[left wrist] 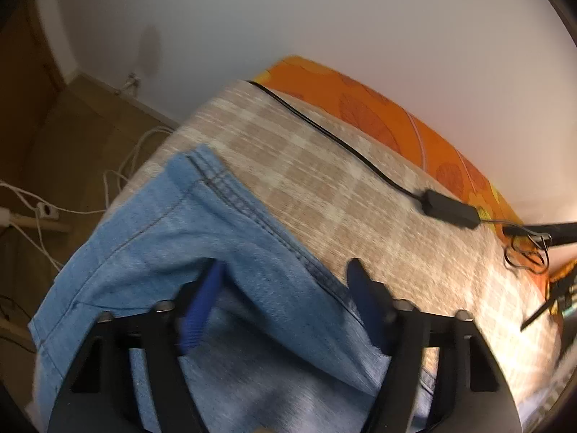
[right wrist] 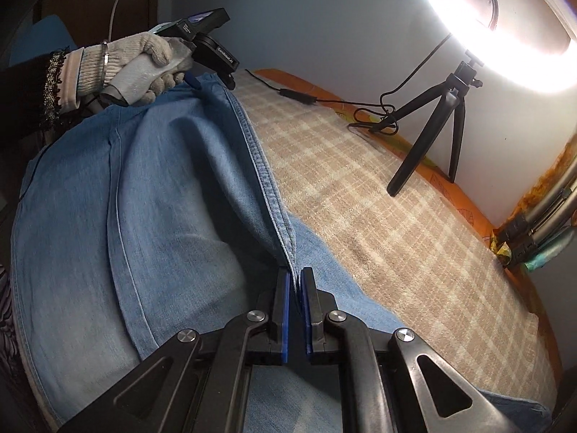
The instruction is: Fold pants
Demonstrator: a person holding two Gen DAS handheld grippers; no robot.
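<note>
Light blue jeans [left wrist: 162, 238] lie across a beige checked blanket [left wrist: 324, 166] on a bed. My left gripper [left wrist: 285, 278] stands over their near edge with its jaws apart. A fold of denim drapes over its left finger [left wrist: 205, 288], and its right finger [left wrist: 360, 285] rests by the stitched seam. In the right wrist view the jeans [right wrist: 173, 187] spread to the left, and my right gripper [right wrist: 295, 278] is shut on the double-stitched seam [right wrist: 267, 180], which rises as a ridge. A gloved hand [right wrist: 144, 54] holds the left gripper at the far end of that seam.
An orange patterned sheet [left wrist: 378, 115] runs along the wall. A black cable with an adapter [left wrist: 450, 211] crosses the blanket. A small black tripod [right wrist: 432, 122] carries a bright ring light [right wrist: 487, 29]. White cables [left wrist: 54, 209] lie on the floor beside the bed.
</note>
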